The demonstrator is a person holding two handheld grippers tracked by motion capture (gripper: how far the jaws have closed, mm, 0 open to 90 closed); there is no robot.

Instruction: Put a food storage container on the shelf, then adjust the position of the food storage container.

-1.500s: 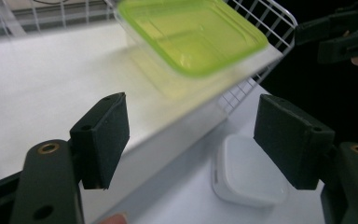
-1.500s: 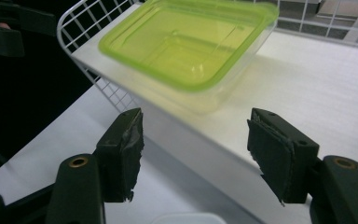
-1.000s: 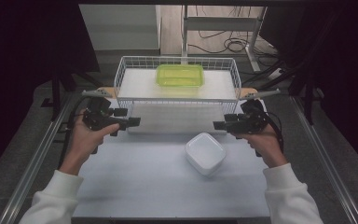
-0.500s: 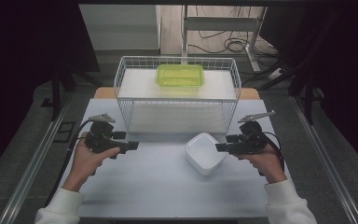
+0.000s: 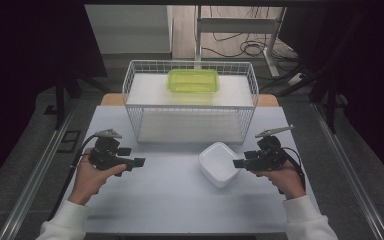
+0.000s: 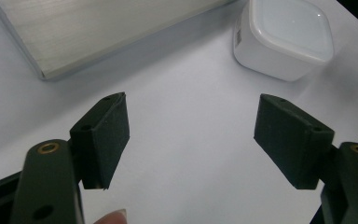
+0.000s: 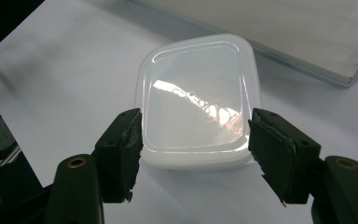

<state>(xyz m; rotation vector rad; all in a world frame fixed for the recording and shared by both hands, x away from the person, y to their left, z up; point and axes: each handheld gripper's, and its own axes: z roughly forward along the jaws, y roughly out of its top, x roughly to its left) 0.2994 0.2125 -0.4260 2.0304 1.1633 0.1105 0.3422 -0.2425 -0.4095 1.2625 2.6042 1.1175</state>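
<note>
Claws (image 5: 236, 163) level, aimed inward at tub (image 5: 218, 163).

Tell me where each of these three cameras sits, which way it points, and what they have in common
High view: above the person's side, looking forward and down on the table, wire basket and green container; both forearms, left gripper and right gripper show.
Left gripper view: rides that gripper, looking between its open jaws at bare tabletop; a fingertip shows.
Right gripper view: rides that gripper, its open jaws flanking the white container.
Shared: all three show the white container.
</note>
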